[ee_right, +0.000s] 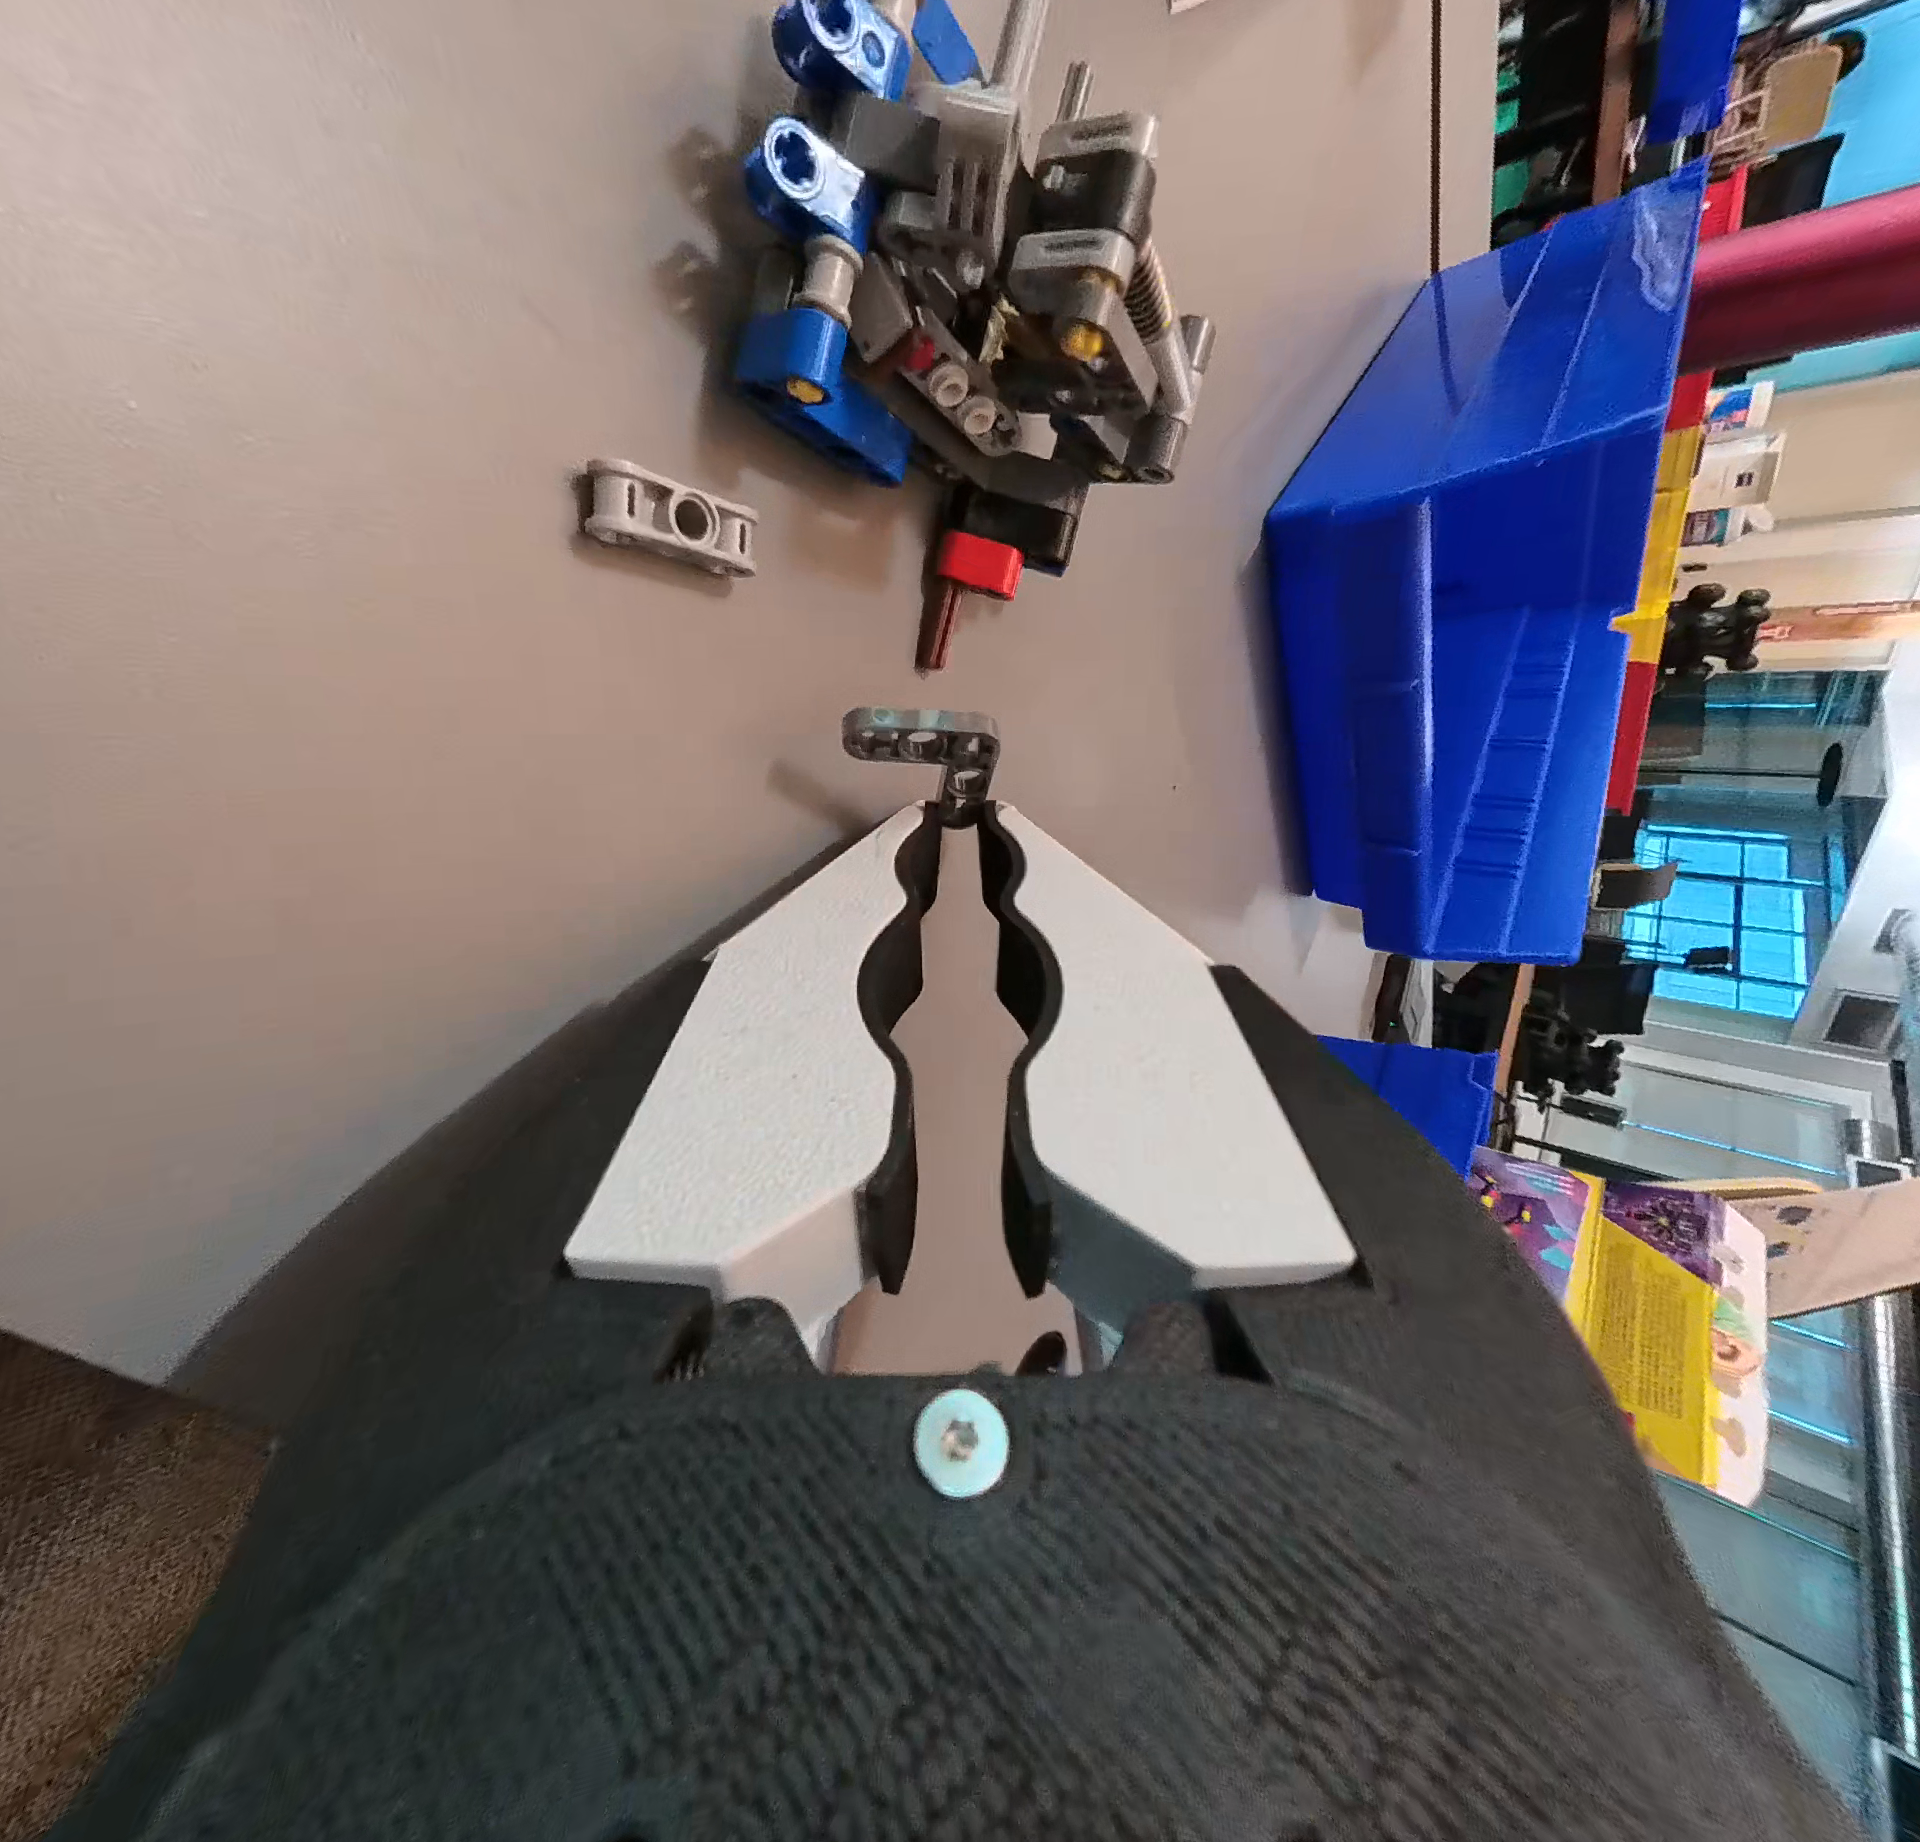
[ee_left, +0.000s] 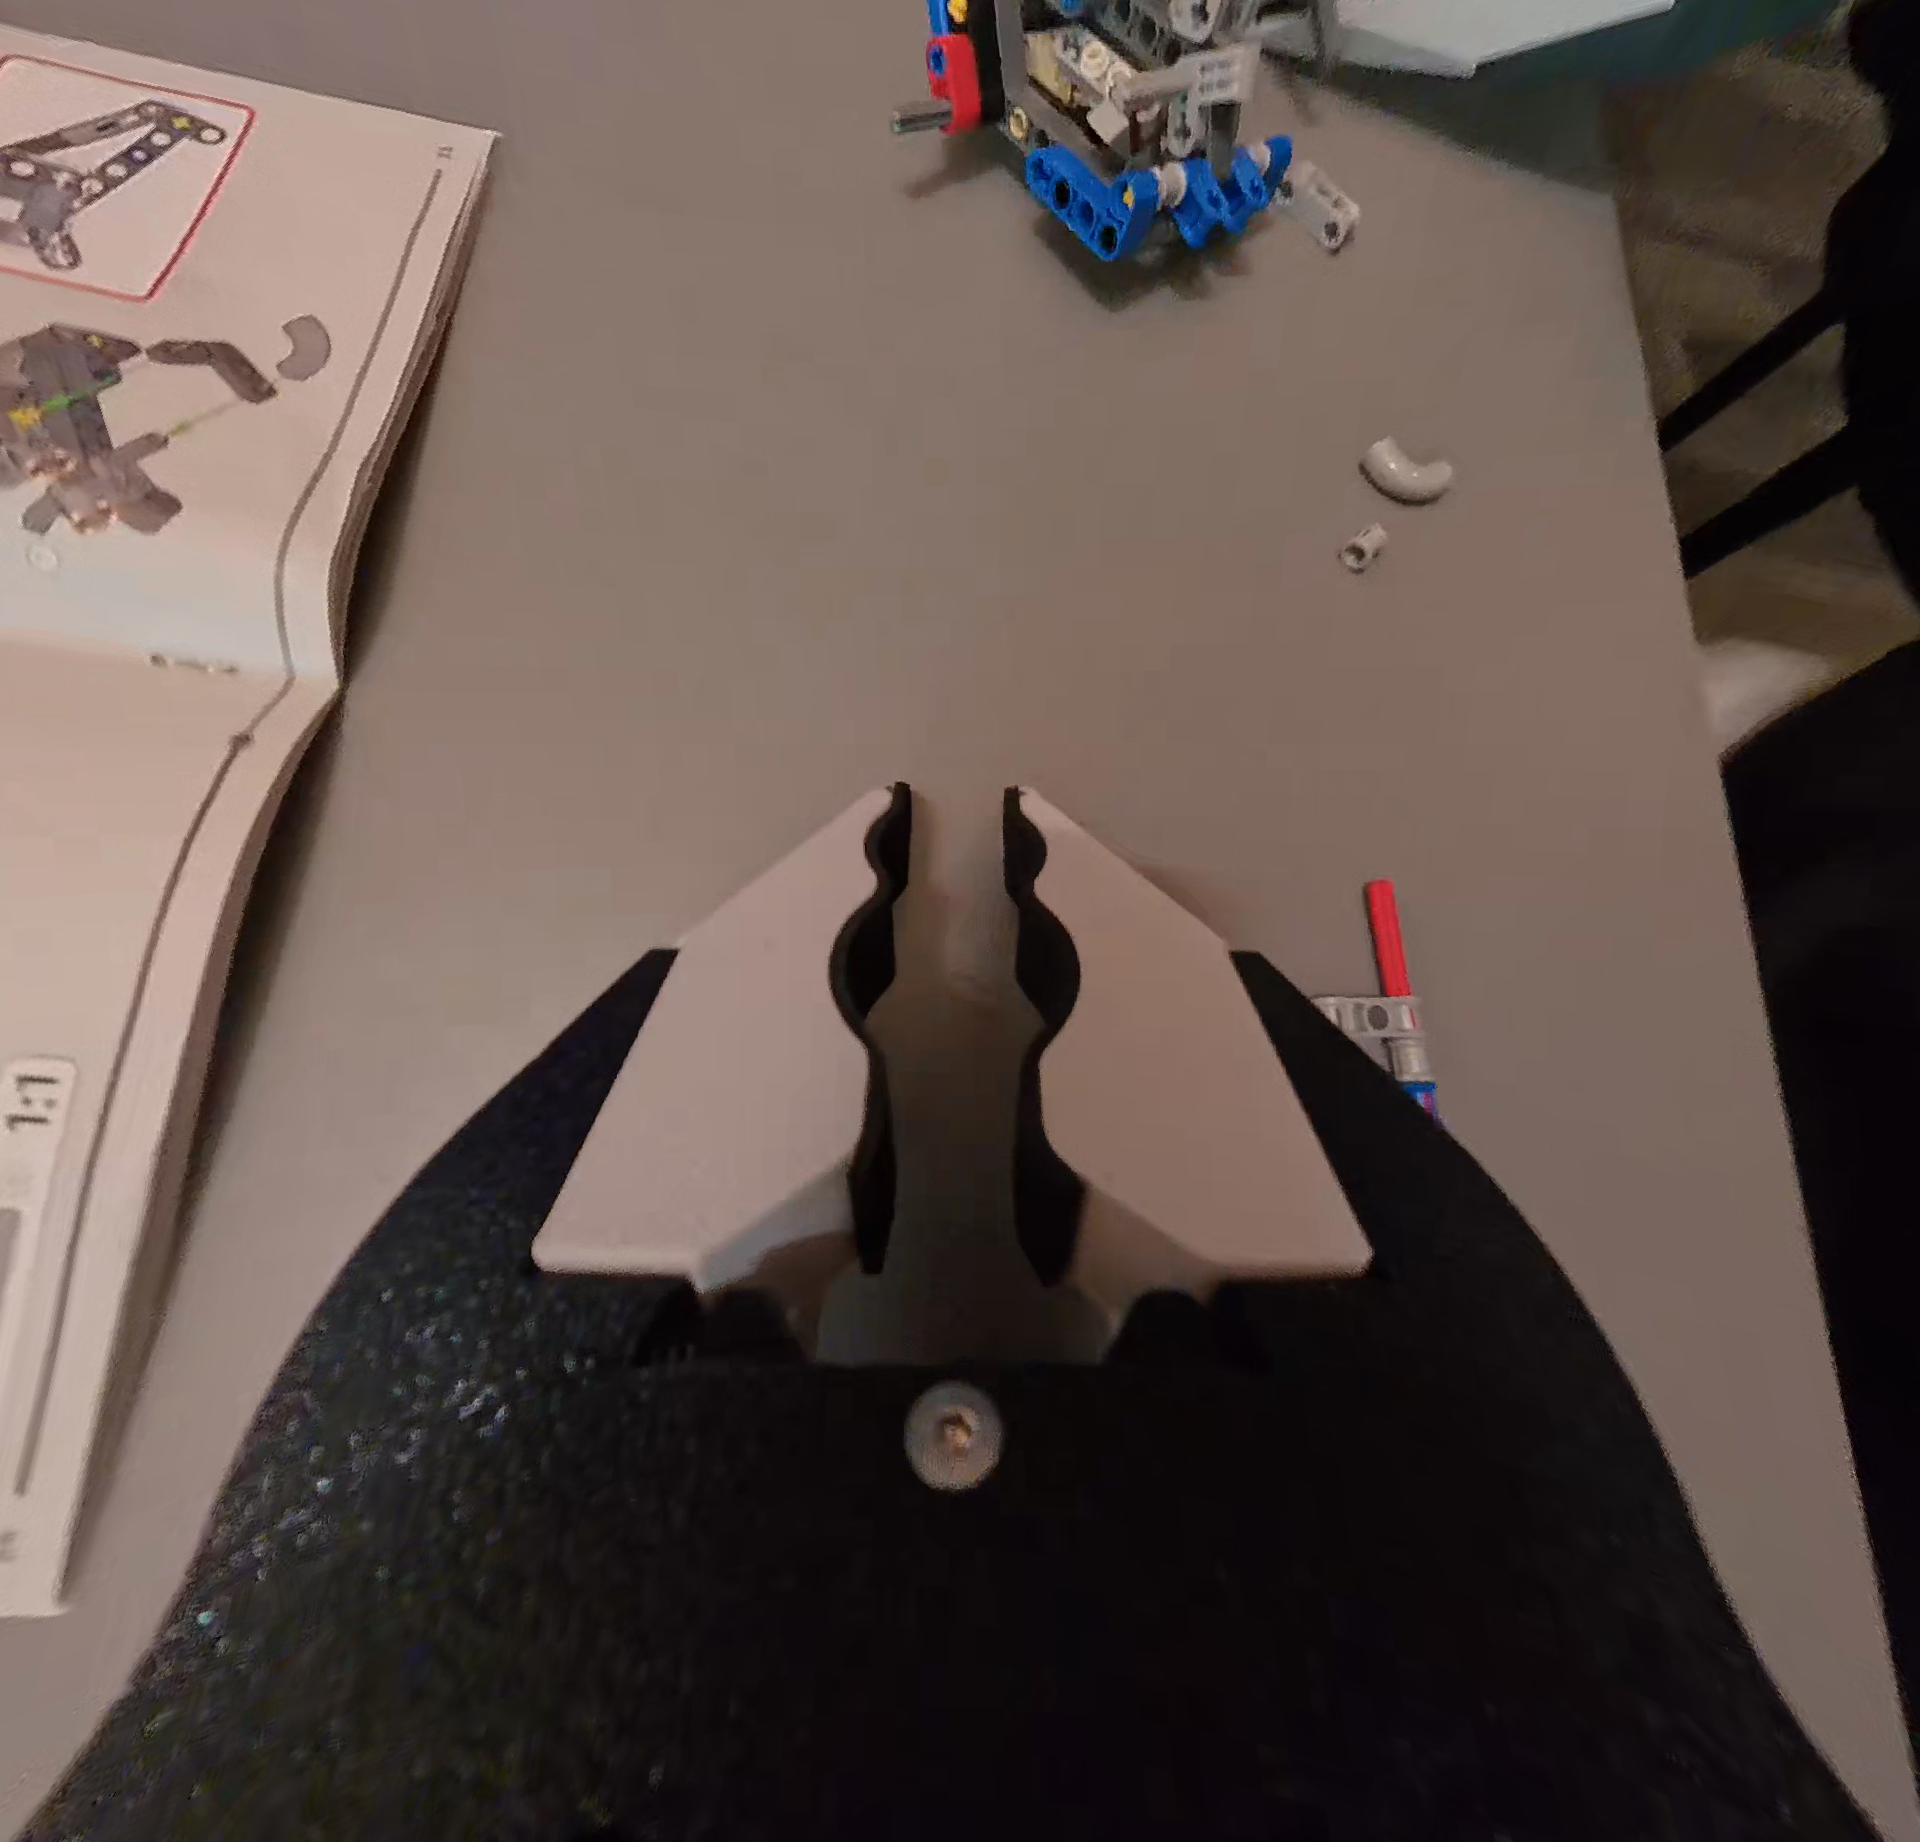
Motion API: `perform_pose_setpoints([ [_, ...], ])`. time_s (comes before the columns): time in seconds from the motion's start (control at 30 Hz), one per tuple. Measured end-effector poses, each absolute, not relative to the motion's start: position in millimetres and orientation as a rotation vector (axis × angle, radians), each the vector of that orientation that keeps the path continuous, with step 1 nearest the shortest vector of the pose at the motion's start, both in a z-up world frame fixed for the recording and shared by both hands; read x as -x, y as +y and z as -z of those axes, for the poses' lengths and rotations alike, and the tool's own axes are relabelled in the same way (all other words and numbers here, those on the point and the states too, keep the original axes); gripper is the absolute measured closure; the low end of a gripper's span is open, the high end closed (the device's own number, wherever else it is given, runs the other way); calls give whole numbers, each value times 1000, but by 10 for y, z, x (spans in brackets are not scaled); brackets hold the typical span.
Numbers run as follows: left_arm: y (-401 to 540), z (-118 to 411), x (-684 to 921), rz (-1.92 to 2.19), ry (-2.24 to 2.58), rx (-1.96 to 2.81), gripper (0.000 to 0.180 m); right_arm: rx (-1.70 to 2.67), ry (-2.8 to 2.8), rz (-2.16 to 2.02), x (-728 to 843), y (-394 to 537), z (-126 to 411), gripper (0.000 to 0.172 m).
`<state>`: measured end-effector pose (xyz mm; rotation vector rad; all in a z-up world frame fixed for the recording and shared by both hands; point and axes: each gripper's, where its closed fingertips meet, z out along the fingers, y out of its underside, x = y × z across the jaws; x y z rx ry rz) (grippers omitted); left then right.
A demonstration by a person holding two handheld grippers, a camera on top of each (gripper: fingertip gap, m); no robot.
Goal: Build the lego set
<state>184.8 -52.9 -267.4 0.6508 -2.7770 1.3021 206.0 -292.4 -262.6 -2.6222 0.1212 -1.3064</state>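
Beam (ee_right: pixel 920 748): dark grey, L-shaped, holed.

Booklet (ee_left: pixel 208 442) left on table (ee_left: pixel 779 545), model (ee_left: pixel 1122 109) far right.

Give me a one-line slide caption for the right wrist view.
Right gripper pinches a dark grey L-shaped beam just short of the brick model.

Dim, soft shadows, blurred and warped edges.
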Motion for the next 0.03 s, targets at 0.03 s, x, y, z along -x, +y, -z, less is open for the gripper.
perform_pose_setpoints([
  [0.03,-520,2671,-1843,-1307,-2741,-681,167,2626,115,1319,-2068,-2922,2617,165],
])
